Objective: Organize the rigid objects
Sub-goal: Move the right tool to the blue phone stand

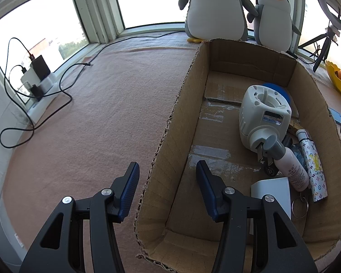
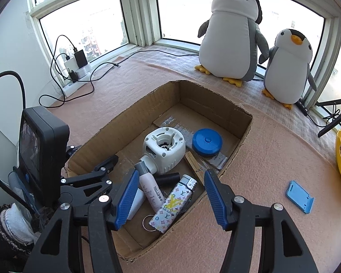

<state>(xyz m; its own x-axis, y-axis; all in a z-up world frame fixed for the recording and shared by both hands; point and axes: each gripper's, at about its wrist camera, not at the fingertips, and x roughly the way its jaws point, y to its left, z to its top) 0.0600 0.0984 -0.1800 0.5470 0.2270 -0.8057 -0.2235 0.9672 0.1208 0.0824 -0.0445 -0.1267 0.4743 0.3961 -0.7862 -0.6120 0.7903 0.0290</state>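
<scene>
While the right gripper (image 2: 171, 174) hangs spread and empty over the box (image 2: 216, 95), 1 blue stand (image 2: 299, 196) lies outside.
It sits toward the bench's right edge, right of that gripper, long axis perhaps slanting away; the left gripper (image 1: 167, 165), also spread, is farther.

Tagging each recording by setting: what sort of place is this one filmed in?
Probably a home, on a bay-window ledge: a pink blanket runs under wrap-around windows, with two plush penguins on it and a power strip with chargers in the corner.
</scene>
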